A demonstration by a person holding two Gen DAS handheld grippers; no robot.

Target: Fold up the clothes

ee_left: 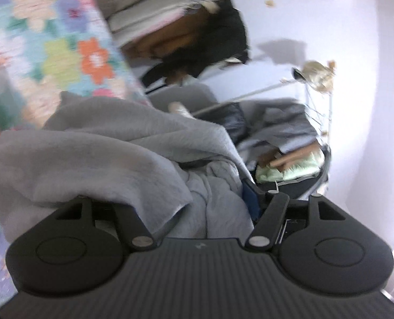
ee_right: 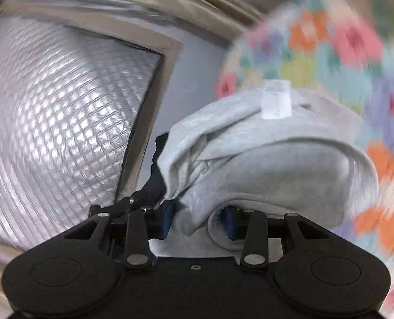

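The right gripper (ee_right: 198,219) clamps a bunched fold of the soft grey fleece garment (ee_right: 263,159); so thick a wad could slip free mid-fold. The left gripper's (ee_left: 197,199) fingers seem buried in it, probably grasping, though I cannot tell. The garment hangs rumpled, white label showing, above the blurred floral-patterned bedspread (ee_left: 63,47).

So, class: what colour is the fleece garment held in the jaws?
Light grey fleece garment, clearest in the right wrist view.

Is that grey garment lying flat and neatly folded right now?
No: the grey garment hangs bunched from the right gripper, its white label showing.
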